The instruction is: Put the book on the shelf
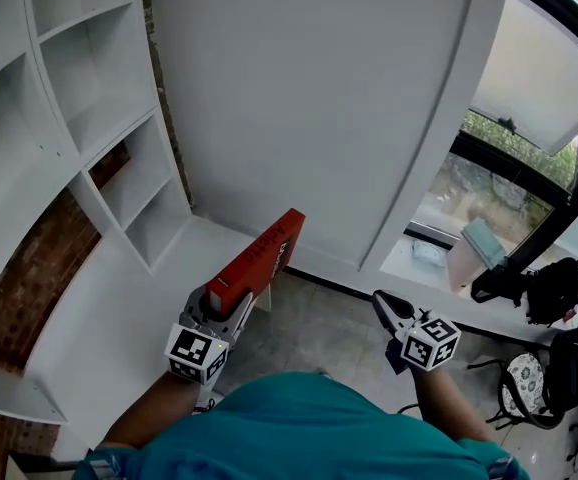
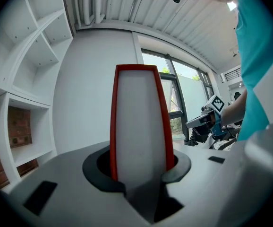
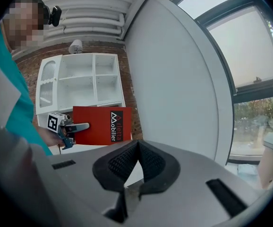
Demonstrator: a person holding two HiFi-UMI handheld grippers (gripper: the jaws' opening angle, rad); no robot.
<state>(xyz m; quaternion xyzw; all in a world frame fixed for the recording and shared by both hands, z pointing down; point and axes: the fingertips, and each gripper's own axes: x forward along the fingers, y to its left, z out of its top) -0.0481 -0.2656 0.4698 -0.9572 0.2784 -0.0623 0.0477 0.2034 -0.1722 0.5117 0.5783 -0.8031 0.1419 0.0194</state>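
Note:
A red book (image 1: pixel 259 258) with white print on its spine is held upright and level in front of me by my left gripper (image 1: pixel 224 306), which is shut on its near end. In the left gripper view the book's white page edge (image 2: pixel 139 117) stands between the jaws, with a red cover on each side. The white shelf unit (image 1: pixel 89 118) with open compartments stands to the left of the book. My right gripper (image 1: pixel 381 301) hangs to the right of the book, shut with nothing in it; its pads (image 3: pixel 124 162) meet. From the right gripper view I see the book (image 3: pixel 96 125) and the left gripper (image 3: pixel 72 126) before the shelf (image 3: pixel 80 79).
A white wall panel (image 1: pixel 309 98) rises straight ahead. A window (image 1: pixel 529 138) with a sill is at the right. A black chair and dark gear (image 1: pixel 549 368) stand at the lower right. A low white ledge (image 1: pixel 99 338) runs under the shelf, with brick wall (image 1: pixel 29 278) behind.

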